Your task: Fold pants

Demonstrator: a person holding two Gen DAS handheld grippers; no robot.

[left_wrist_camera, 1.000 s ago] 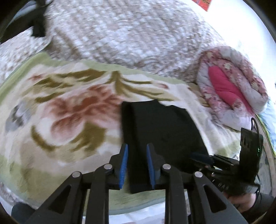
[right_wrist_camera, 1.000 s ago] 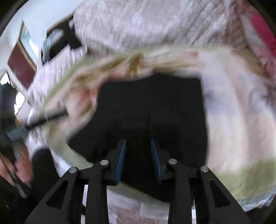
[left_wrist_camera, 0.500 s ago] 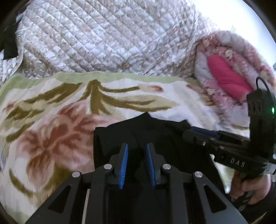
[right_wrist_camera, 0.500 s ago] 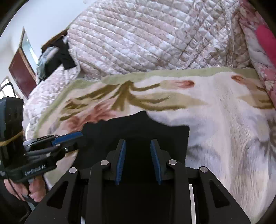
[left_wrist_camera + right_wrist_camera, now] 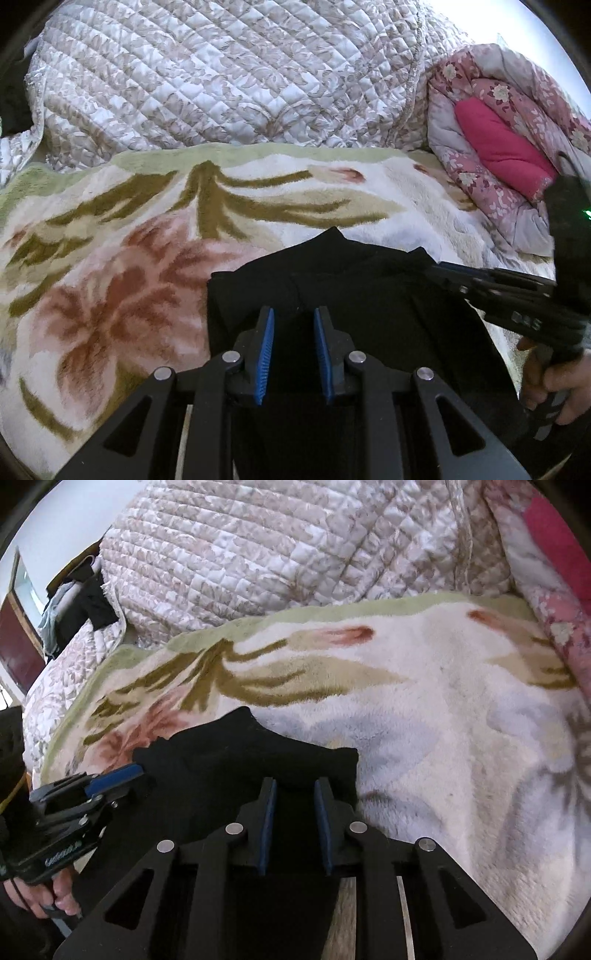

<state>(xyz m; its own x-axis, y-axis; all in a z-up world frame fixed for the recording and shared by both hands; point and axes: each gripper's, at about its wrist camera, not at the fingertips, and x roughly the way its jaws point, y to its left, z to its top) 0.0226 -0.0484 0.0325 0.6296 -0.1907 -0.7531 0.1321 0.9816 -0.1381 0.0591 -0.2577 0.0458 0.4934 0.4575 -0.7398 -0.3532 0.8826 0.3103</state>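
My left gripper (image 5: 293,345) has its blue pads parted, with a gap between them and no cloth pinched; it hovers low over the black pants (image 5: 369,295), near their left edge. My right gripper (image 5: 294,821) is likewise released, its pads apart, poised over the right part of the same garment near its far edge. I judge both tools sit side by side at the near end so that each can take one side of the cloth and carry it over evenly.

The pants lie on the floral blanket (image 5: 110,277), already doubled into a compact dark slab; the far edge is uneven, with a raised peak (image 5: 242,716) in the middle. I judge the fold largely done, with squaring left.

Materials: the pants are matt, soft, thick-looking knit, showing almost no surface detail. The blanket is deep plush pile, cream with pink and olive motifs and a green border, and likely to drag at cloth. Behind it lies a quilted bedspread (image 5: 221,81), diamond-stitched and faintly glossy. At right sits a rolled pink floral duvet (image 5: 498,122).
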